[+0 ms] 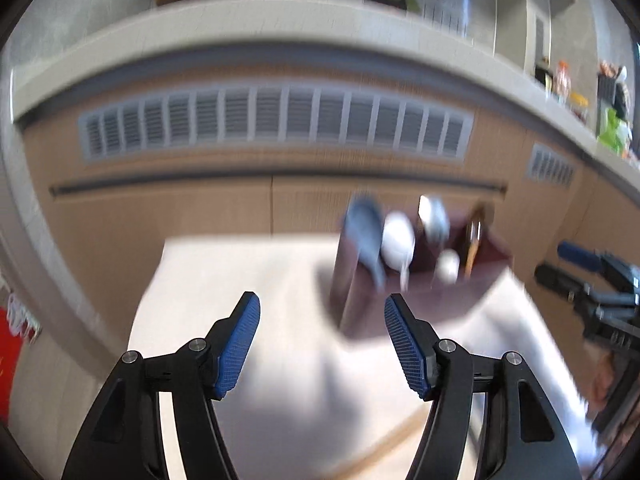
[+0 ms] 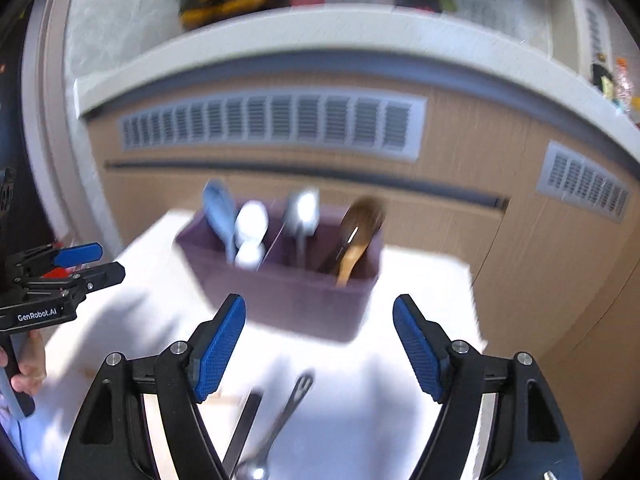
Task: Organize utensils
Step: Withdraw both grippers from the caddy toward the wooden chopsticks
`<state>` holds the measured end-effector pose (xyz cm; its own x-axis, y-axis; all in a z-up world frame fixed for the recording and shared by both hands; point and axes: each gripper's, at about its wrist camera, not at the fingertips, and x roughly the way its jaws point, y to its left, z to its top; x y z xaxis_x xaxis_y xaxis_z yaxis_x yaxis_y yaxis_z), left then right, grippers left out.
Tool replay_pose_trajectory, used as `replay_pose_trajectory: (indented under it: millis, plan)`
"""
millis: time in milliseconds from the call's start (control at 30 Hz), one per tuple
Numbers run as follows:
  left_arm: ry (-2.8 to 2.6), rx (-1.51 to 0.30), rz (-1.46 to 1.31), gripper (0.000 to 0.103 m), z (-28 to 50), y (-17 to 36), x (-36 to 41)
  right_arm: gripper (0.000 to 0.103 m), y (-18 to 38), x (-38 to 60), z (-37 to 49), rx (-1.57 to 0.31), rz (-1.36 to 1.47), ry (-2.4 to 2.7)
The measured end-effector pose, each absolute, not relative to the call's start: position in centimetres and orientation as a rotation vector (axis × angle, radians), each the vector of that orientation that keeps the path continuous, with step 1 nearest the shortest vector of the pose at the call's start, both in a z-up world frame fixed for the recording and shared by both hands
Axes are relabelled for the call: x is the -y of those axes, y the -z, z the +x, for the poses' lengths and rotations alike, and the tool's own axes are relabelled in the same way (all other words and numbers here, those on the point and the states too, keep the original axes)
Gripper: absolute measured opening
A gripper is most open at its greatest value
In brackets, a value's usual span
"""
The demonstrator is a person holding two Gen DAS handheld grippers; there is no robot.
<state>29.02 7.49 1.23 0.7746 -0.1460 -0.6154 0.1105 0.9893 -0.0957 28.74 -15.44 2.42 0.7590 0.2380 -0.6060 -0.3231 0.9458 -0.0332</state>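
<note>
Right under your right gripper (image 2: 319, 344), at six o'clock, a metal utensil (image 2: 280, 420) and a dark flat one (image 2: 244, 424) are lying loose on the white tabletop (image 2: 400, 400), handles pointing up toward the purple organizer (image 2: 288, 292). Your jaws there are standing wide apart, gripping nothing, and hovering over those two; I'm reading that as you lining up for a pick.

The organizer is sitting at twelve o'clock, near the far edge, and it's divided so that like goes with like: a blue spoon (image 2: 218, 212) and white spoons (image 2: 251, 224) are sharing the left slot, a steel spoon (image 2: 303, 212) is standing in the middle, a wooden spoon (image 2: 356, 232) is leaning in the right.

Your left gripper (image 1: 322, 340) is also spread fully and holding nothing, waiting off at nine o'clock in the right camera's view. Everything's blurring, so the loose pieces' exact type I can't tell. Something thin and wooden (image 1: 384, 448) is lying at six o'clock beneath the left jaws.
</note>
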Motion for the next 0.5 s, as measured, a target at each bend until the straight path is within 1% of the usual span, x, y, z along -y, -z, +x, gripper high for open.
replay_pose_trajectory:
  millis: [133,267,500]
  plan:
    - [0.116,-0.783,-0.009,0.066,25.9,2.1,-9.2,0.074,0.3,13.3,27.2,-0.747,-0.196,-0.356]
    - [0.116,-0.899,-0.042,0.066,23.7,5.3,-10.7,0.074,3.2,11.7,25.8,-0.835,-0.247,-0.397]
    - [0.175,-0.975,-0.072,0.066,21.6,7.3,-10.6,0.074,5.2,12.6,24.2,-0.929,-0.192,-0.399]
